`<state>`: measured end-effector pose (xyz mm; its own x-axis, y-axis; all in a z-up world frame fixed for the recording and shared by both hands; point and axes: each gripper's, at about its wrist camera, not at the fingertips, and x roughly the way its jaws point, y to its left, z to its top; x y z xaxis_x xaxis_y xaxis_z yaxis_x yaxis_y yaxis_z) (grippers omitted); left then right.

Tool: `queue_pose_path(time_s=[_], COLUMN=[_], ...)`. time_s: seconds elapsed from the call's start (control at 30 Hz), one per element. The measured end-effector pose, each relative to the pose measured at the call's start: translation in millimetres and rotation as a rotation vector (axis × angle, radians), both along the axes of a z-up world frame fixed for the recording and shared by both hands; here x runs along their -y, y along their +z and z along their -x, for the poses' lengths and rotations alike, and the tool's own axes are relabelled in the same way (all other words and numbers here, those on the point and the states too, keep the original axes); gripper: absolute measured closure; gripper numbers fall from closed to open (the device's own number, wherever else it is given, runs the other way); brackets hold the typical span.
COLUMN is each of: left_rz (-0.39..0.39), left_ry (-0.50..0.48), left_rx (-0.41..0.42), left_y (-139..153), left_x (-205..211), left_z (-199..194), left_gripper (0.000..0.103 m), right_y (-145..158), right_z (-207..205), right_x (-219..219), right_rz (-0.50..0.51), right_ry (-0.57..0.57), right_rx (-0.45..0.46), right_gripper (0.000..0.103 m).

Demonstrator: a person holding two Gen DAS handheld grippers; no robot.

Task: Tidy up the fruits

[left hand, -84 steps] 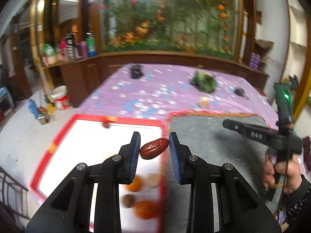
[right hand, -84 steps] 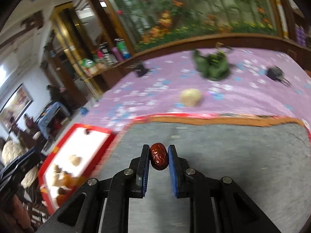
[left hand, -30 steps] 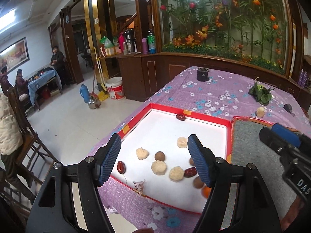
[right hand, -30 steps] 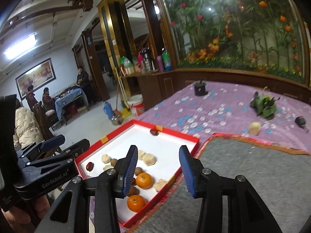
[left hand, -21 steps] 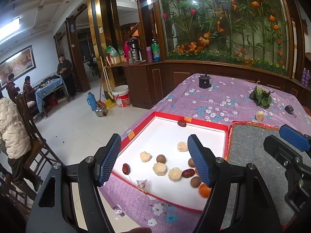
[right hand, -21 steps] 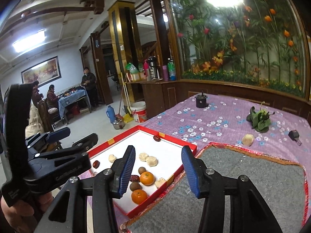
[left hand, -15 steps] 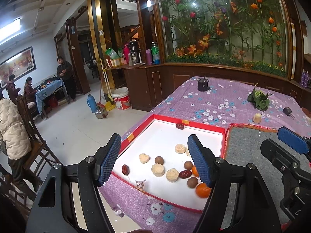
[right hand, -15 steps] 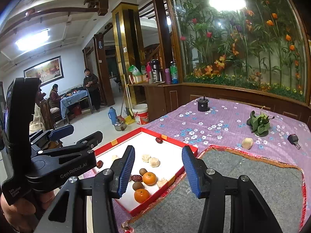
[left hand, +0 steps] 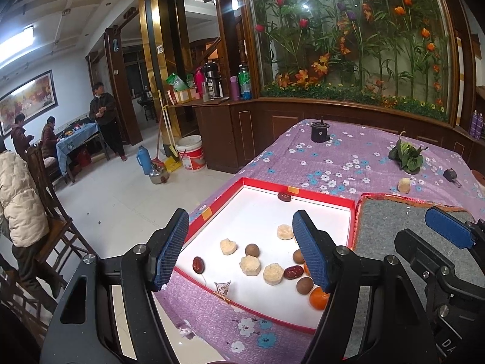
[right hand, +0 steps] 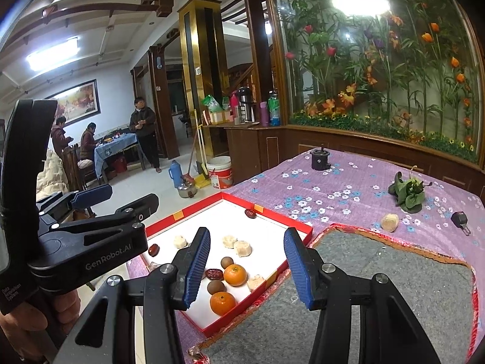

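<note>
A red-rimmed white tray (left hand: 321,195) (right hand: 298,227) lies on the purple flowered tablecloth. It holds several fruits: two oranges (right hand: 235,274), brown longans (left hand: 252,250), red dates (left hand: 293,272) and pale peeled pieces (left hand: 250,266). One date (left hand: 284,196) lies alone at the tray's far edge. My left gripper (left hand: 242,251) is open and empty, held high above the tray's near side. My right gripper (right hand: 247,267) is open and empty, above the tray's right edge. Each gripper shows in the other's view.
A grey felt mat (right hand: 394,276) lies right of the tray. On the cloth beyond are a pale fruit piece (right hand: 390,222), a green leafy bunch (right hand: 407,194), a black cylinder (right hand: 320,159) and a small black object (right hand: 459,219). The table edge and floor are at the left.
Both grippers held a red date 2.8 s ago; both are now open and empty and have pulled back and up from the tray. Over the last second they rose a little more.
</note>
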<state>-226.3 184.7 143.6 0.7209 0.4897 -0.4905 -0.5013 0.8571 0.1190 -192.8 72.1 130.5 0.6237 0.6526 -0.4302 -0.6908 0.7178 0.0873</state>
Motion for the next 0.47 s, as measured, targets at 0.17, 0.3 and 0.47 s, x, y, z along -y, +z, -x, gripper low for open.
queue_pose_path(time_s=[0.17, 0.3, 0.47], left_rz=[-0.001, 0.001, -0.003], left_ry=[0.003, 0.002, -0.022], left_rx=[-0.001, 0.018, 0.031], left_y=[-1.8, -3.0, -3.2], left_x=[-1.7, -3.8, -2.2], left_z=[-1.2, -0.5, -2.0], left_gripper=[0.031, 0.031, 0.031], right_y=[-1.2, -3.9, -6.4], right_z=[-0.4, -2.1, -8.0], right_x=[-2.7, -5.6, -7.8], right_rz=[0.005, 0.01, 0.012], right_ry=[0.001, 0.003, -0.001], right_rx=[0.001, -0.004, -0.017], right_gripper=[0.054, 0.054, 0.054])
